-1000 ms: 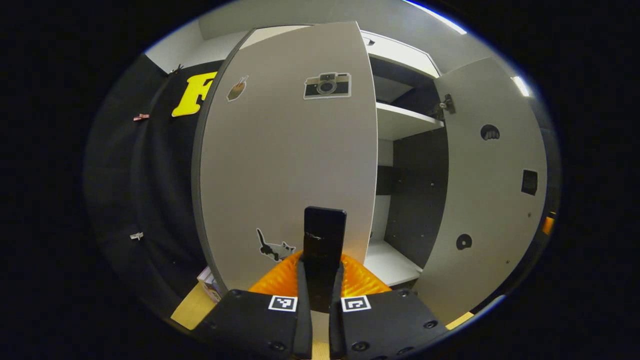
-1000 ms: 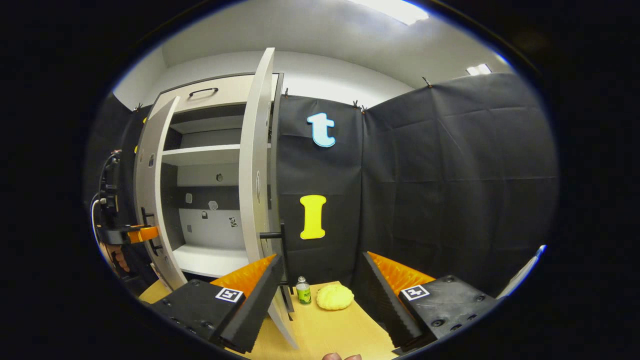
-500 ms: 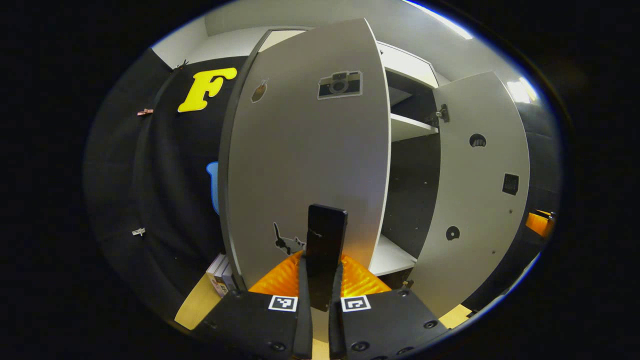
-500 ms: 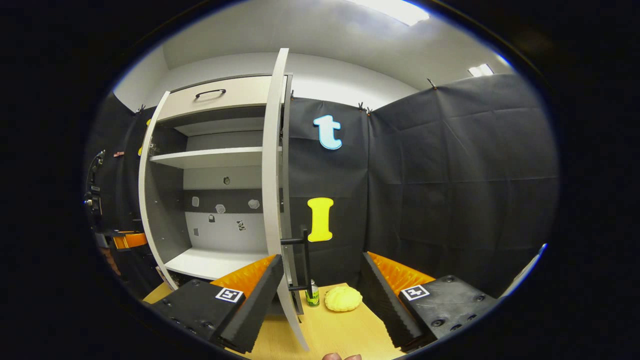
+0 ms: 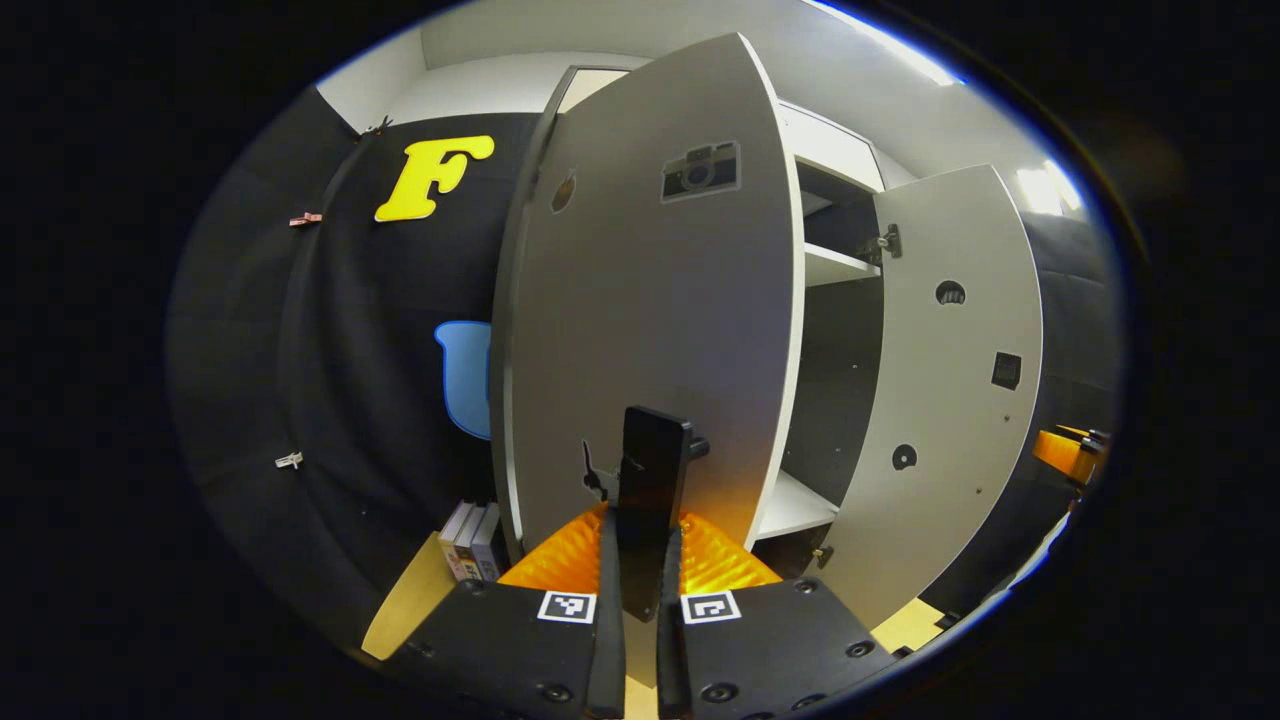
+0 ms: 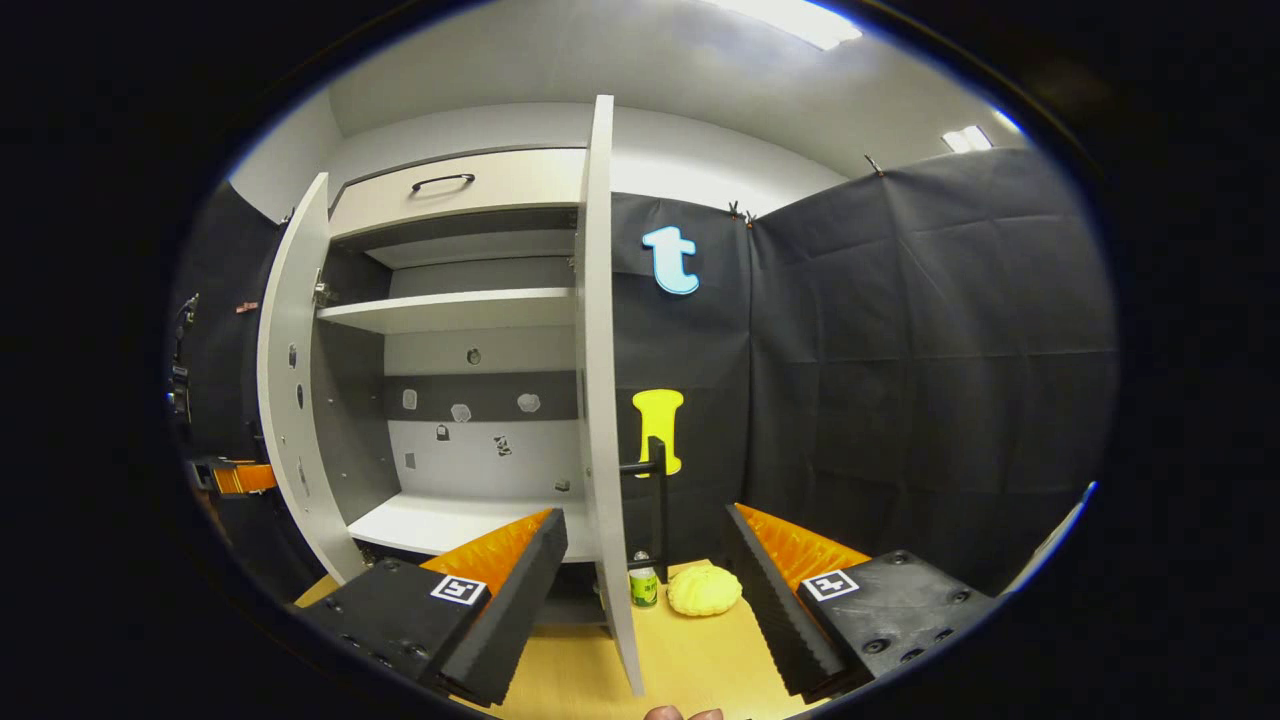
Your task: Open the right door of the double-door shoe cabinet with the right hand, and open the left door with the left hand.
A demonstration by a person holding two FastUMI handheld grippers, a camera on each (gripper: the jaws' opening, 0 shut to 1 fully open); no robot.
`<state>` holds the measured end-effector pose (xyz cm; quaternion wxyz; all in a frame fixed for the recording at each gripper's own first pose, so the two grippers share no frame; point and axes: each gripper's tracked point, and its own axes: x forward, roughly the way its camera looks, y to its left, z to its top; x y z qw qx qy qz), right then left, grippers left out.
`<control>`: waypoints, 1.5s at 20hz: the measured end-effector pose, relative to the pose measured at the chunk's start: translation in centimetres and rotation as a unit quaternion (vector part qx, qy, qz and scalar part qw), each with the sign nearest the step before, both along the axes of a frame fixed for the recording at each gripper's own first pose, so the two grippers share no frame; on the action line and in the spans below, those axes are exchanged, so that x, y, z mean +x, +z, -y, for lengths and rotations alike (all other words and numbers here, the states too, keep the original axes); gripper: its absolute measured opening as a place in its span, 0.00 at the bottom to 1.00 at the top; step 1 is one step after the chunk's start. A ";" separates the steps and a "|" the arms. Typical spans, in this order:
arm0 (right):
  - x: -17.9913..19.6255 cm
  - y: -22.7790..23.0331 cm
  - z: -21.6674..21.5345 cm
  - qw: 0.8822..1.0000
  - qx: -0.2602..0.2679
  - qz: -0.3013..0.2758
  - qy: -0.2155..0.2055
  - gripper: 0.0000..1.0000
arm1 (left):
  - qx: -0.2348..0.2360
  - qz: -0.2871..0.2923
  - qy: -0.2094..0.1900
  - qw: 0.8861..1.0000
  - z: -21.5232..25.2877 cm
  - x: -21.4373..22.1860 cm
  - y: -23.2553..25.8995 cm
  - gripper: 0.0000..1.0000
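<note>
While the left gripper [image 5: 640, 560] jaws clench the left door handle [image 5: 650, 470], swing wide, smoothly; right gripper [image 6: 645, 590] jaws stand released.

The left door [image 5: 650, 330] hides much of the cabinet interior (its stickers [image 6: 460, 412] too small to tell).

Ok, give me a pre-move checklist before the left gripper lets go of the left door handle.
1. Left gripper clamped on the left door handle: ok, both fingers press on it.
2. Left door swung open: ok, shelves show past its edge.
3. Right door open: ok, it stands edge-on to the right gripper view.
4. Right gripper released: ok, jaws spread wide, holding nothing.
5. Right door handle clear of the right gripper: ok, it stands apart beyond the fingers.
6. Left door fully open to its stop: cannot tell.
</note>
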<state>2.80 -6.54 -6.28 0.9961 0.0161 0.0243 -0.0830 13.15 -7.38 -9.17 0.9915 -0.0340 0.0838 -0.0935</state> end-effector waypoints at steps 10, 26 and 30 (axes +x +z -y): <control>-0.1 0.0 -4.3 1.000 -0.010 0.003 0.023 0.99 | 0.009 0.006 0.015 1.000 -1.6 -0.3 0.0 0.16; -1.0 -0.2 -6.3 0.998 -0.016 -0.001 0.056 0.99 | 0.009 0.005 0.083 0.996 -8.4 -1.5 -0.5 0.09; -1.0 -0.3 -6.3 0.998 -0.015 0.000 0.058 0.99 | 0.025 0.010 0.084 0.996 -7.6 -2.5 0.0 0.07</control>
